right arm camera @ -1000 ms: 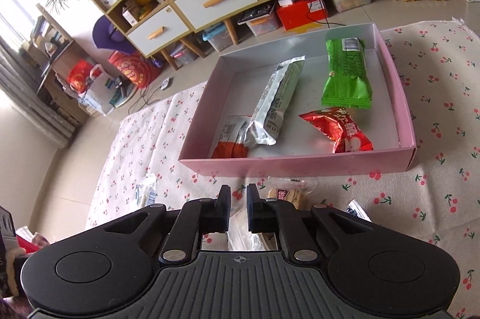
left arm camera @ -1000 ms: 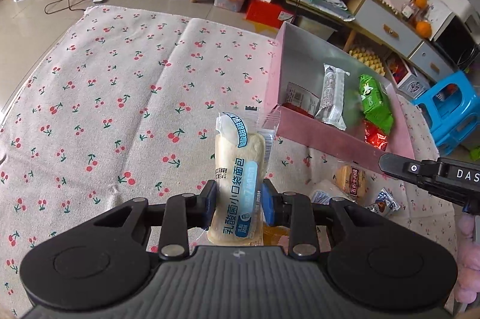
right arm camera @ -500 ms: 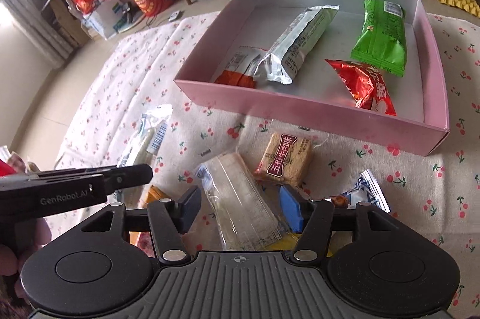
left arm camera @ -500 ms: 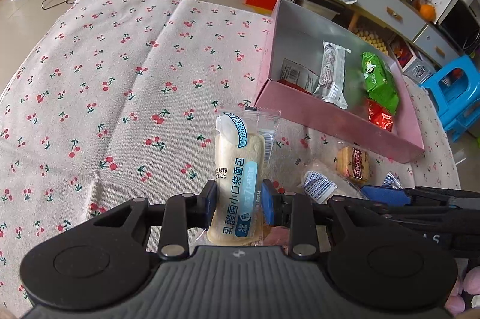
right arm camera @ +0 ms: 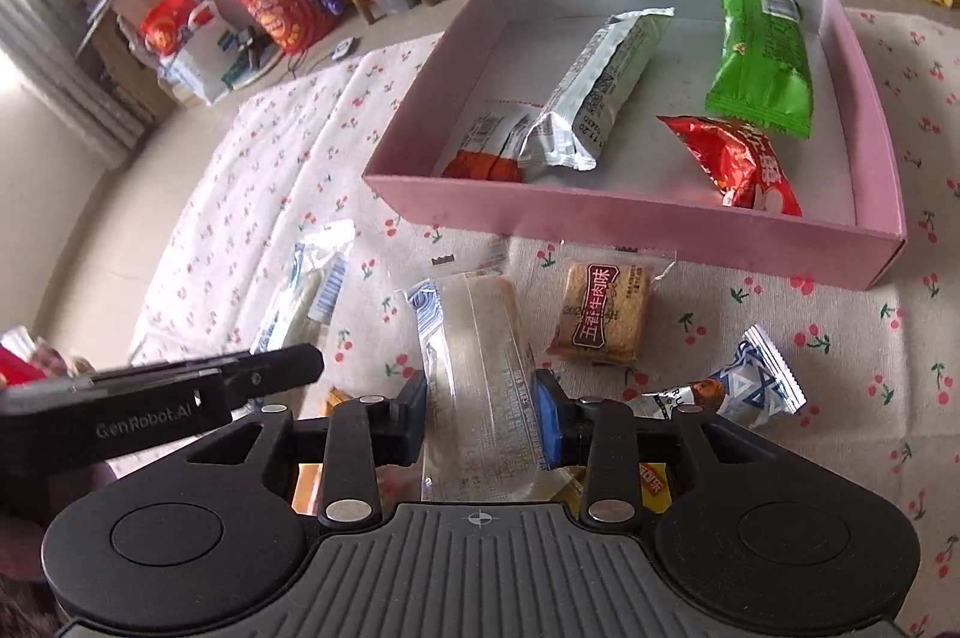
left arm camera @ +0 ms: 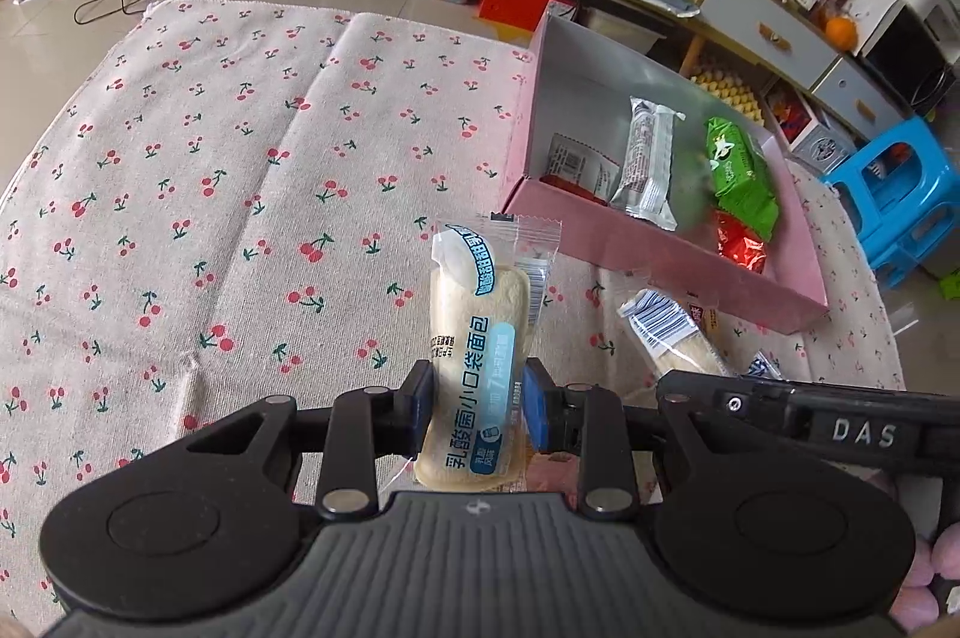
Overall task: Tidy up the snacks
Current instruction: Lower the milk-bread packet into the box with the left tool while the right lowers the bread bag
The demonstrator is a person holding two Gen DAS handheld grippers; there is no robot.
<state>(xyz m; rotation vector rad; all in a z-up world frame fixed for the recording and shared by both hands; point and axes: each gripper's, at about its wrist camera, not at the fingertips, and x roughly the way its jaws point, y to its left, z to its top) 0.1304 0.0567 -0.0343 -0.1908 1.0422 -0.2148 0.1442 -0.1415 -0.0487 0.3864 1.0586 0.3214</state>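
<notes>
Left gripper [left arm camera: 478,401]: jaws closed on the lower half of a bread packet [left arm camera: 474,362], which stands upright between them, its sealed top well ahead of the tips and clear of the cloth. Judged light and soft; the loaf inside would squash under a hard pinch, and the film wrapper looks slick. The hold across the loaf's body is sound; the empty crimped end would be a poor place to grip

Right gripper [right arm camera: 480,419]: jaws drawn in on either side of a second bread packet [right arm camera: 477,374] in clear film, pads against its flanks near the rear half. It appears to lie on the cloth [right arm camera: 840,314], though whether it is already lifted cannot be settled from this view. Same handling judgement: light, yielding, slippery skin, best taken across the loaf, not the loose film

Ahead of the right jaws and slightly to the right, a square biscuit packet [right arm camera: 603,314] lies flat; further right, a small blue-and-white wrapped sweet [right arm camera: 735,386]. Both judged light; the biscuit is probably brittle

Beyond these, the pink box [right arm camera: 630,224] sits ahead of both grippers, holding a silver packet [right arm camera: 600,89], a green packet [right arm camera: 762,59], a red packet [right arm camera: 735,158] and a red-and-white one [right arm camera: 492,146]. Free floor remains in the box for both loaves
</notes>
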